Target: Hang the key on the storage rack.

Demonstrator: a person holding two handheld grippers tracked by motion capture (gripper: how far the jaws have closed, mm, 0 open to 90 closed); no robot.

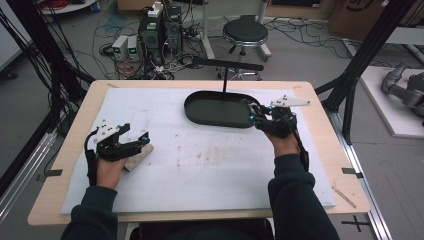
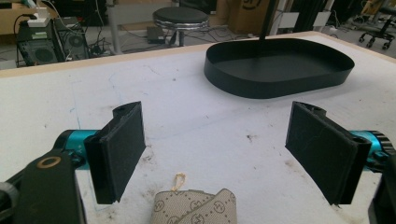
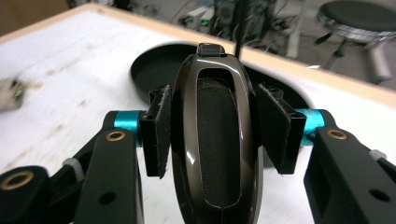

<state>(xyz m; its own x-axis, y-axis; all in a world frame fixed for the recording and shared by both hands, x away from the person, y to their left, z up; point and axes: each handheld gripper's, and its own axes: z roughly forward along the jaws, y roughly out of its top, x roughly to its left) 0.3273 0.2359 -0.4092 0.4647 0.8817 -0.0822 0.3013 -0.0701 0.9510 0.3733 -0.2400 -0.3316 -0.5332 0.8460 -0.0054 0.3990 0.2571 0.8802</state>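
While the right tool [image 3: 212, 135] pinches a brown oval case [image 3: 212, 140] upright at the black tray's [image 1: 200, 112] near rim, the left tool [image 2: 224, 154], spread, straddles a patterned pouch [image 2: 196, 205].

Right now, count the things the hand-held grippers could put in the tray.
2: a patterned pouch by the open left hand-held gripper; a brown oval case clamped in the right.

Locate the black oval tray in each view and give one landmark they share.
High view: black oval tray at upper centre, right gripper at its right end.
Left gripper view: upper right, beyond the open fingers.
Right gripper view: behind the held glossy brown object, rim at left.
Shared landmark: round stool.
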